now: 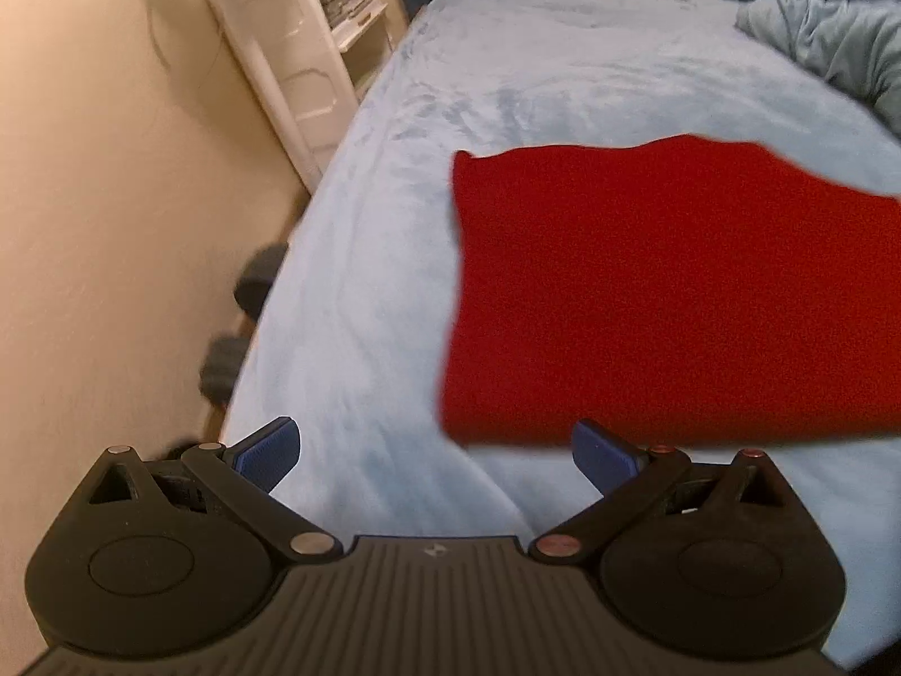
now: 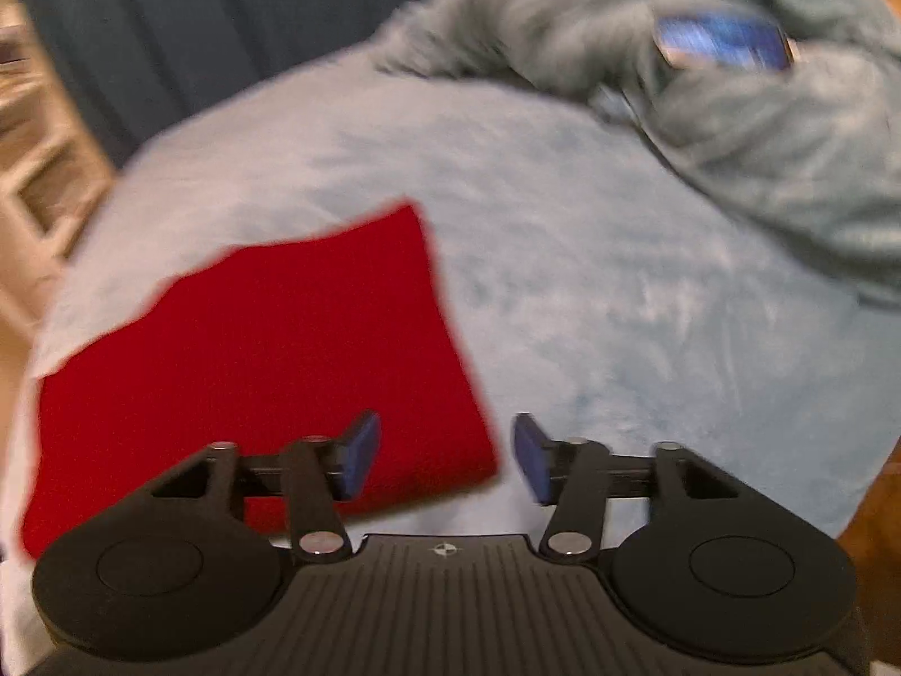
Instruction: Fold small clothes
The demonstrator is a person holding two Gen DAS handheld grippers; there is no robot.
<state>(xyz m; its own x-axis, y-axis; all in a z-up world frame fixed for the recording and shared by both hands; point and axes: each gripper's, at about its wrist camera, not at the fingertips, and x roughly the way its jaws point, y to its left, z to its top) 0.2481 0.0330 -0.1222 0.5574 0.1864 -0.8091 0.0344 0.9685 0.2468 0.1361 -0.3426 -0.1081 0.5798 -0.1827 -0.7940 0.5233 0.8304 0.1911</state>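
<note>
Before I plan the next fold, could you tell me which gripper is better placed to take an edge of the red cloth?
Probably the right gripper: the red cloth's near corner lies just ahead between its open fingers. The left gripper, also open, sits mostly over bare blanket.

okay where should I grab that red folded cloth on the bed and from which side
Take the red cloth at a near corner: the left gripper on its near-left corner, coming in low from the bed's near side. The cloth lies flat, so only its edges offer something to pinch; probably slide one finger under. Both the left and right gripper are open and empty.
</note>
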